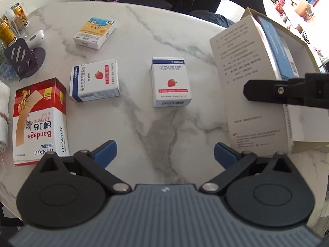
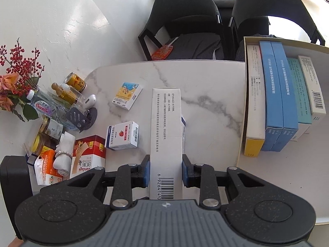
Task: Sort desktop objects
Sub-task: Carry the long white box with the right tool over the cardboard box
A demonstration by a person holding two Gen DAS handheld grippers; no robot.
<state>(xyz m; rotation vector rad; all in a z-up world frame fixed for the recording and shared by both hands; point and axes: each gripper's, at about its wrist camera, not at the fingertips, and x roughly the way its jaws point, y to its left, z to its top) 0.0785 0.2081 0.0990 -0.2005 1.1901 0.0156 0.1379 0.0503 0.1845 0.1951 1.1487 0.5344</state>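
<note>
**White carton pinched beside the storage box**

My right gripper [image 2: 166,173] is clamped on a tall white carton [image 2: 166,127], held upright above the marble table [image 2: 205,78], just left of the open storage box [image 2: 245,94]. In that box I see five cartons standing side by side on edge: a white-and-yellow one [image 2: 255,103], two blue, one teal, one white. My left gripper [image 1: 165,154] hovers with jaws spread, holding nothing. The strawberry box [image 1: 171,82] and the bandage box [image 1: 40,121] lie loose on the table.
</note>
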